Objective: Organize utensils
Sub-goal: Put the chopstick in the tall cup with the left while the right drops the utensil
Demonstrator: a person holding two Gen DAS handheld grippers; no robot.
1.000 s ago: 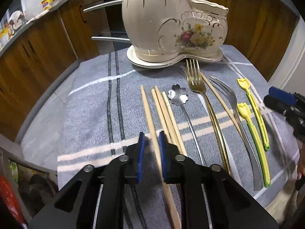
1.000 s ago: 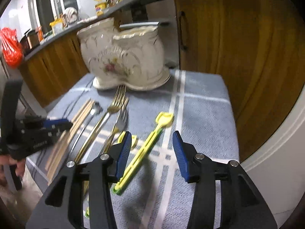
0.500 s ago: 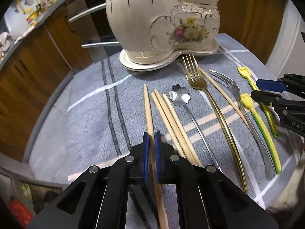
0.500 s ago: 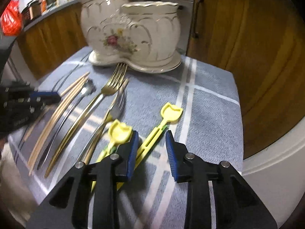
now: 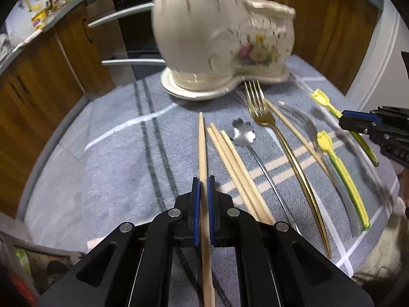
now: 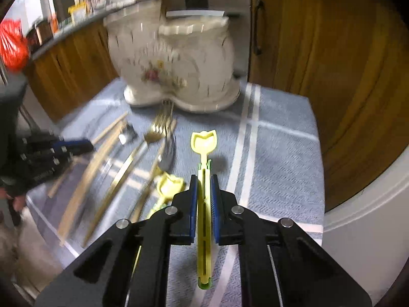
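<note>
Both grippers are seen clamped on utensils in front of the floral ceramic holder [image 5: 222, 43], which stands on its matching plate [image 5: 173, 90] at the far end of the grey striped cloth [image 5: 102, 168]. One wooden chopstick [image 5: 203, 153] is gripped between the blue pads of the left gripper [image 5: 203, 192]; its far tip is pointed toward the holder. Just beside it, on the side away from the dark stripes of the cloth, three more chopsticks [image 5: 237, 168] are laid together, followed by a silver flower-bowled spoon [image 5: 242, 134], a gold fork [image 5: 258, 107] whose tines almost reach the holder's plate, another chopstick [image 5: 294, 133] and a silver fork [image 5: 310, 130]. A yellow tulip-ended plastic utensil [image 6: 203, 176] is caught between the closing jaws of the right gripper [image 6: 203, 186], with its head aimed at the holder. A second yellow utensil [image 6: 170, 184] is seen just beside it, nearer the forks. The holder itself is blurred in the right wrist view.
</note>
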